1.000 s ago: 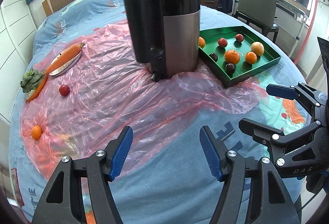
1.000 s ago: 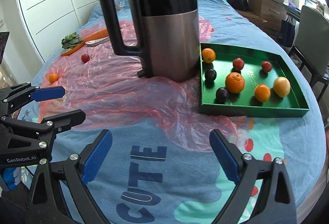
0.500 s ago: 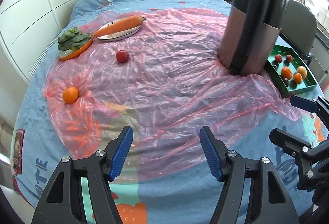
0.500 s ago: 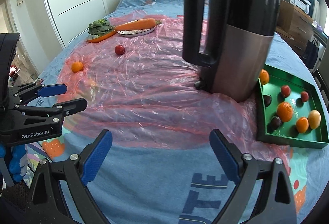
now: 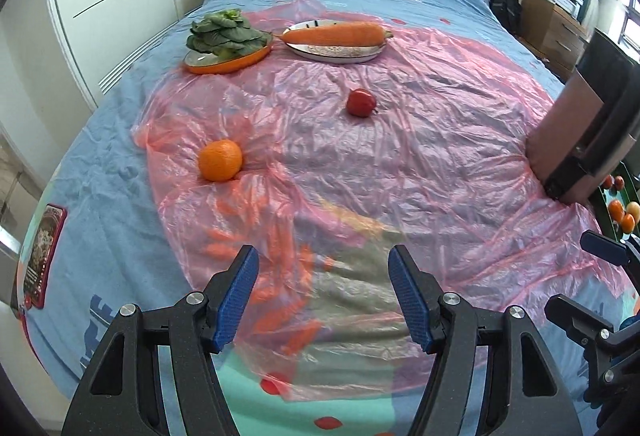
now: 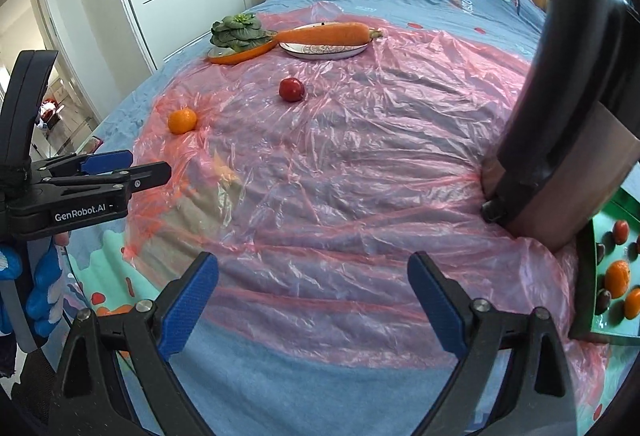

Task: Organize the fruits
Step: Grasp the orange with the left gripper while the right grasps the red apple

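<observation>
both views have swung away from the green tray (image 6: 588,276), which filled the frame a second ago and now sits at the right edge behind the black and steel kettle (image 6: 560,139). the loose fruit has come into the middle of the picture instead: an orange (image 5: 220,160) lying on the pink plastic sheet (image 5: 400,163) near its left border, and a small red fruit (image 5: 361,102) further up the bed, well apart from it.

the left gripper (image 5: 322,296) hangs over the near part of the sheet with its jaws apart and nothing between them, the gap unchanged across the last second. the right gripper (image 6: 312,300) is beside it, jaws wide apart and also empty. neither touches any fruit.

several fruits already lie in the tray, so by my reading the sorting is well along and these two strays are what remains. the turn toward them suggests a fresh pick is starting, most likely the orange for the left side, since it is the nearer one.

beyond the red fruit a carrot (image 5: 336,33) rests across a white plate (image 5: 336,53) and leafy greens (image 5: 224,35) sit in an orange dish (image 5: 228,61); these are vegetables and probably stay put. the crinkled sheet may slide or bunch under a closing grip, so the orange could roll.
</observation>
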`<action>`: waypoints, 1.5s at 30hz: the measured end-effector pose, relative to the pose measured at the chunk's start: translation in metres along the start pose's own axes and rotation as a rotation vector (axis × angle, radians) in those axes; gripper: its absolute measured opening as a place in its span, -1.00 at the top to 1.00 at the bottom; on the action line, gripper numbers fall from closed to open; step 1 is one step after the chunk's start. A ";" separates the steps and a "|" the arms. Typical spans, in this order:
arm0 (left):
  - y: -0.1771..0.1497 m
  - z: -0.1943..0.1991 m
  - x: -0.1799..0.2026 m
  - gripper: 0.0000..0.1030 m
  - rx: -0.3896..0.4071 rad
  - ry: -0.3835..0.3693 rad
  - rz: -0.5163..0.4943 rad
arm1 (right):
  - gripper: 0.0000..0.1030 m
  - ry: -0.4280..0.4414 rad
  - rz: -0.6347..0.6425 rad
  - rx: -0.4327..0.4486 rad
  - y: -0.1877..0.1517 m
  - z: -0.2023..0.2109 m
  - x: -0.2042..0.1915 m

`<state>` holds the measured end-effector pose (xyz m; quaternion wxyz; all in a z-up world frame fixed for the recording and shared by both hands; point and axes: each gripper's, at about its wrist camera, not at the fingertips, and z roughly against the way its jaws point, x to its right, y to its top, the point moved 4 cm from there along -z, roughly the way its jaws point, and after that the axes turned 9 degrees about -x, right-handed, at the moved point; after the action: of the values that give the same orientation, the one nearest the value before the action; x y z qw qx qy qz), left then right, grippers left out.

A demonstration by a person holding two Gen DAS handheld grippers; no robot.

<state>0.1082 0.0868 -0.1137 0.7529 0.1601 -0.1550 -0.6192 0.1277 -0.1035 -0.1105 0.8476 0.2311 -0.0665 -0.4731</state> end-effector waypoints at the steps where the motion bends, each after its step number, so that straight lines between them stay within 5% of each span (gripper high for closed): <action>1: 0.002 -0.003 -0.007 -0.20 0.001 0.005 0.013 | -1.00 0.004 0.004 -0.002 0.005 -0.005 -0.002; 23: 0.053 -0.053 -0.110 -0.21 0.068 0.043 0.196 | -1.00 0.074 0.073 0.067 0.132 -0.082 -0.030; 45: 0.069 -0.115 -0.114 -0.19 0.004 0.007 0.163 | -0.92 0.071 0.084 0.041 0.195 -0.162 -0.029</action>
<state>0.1976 0.2170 -0.1911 0.8011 0.1504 -0.1661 -0.5551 0.3161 0.0602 -0.1623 0.8637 0.2619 -0.0558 -0.4271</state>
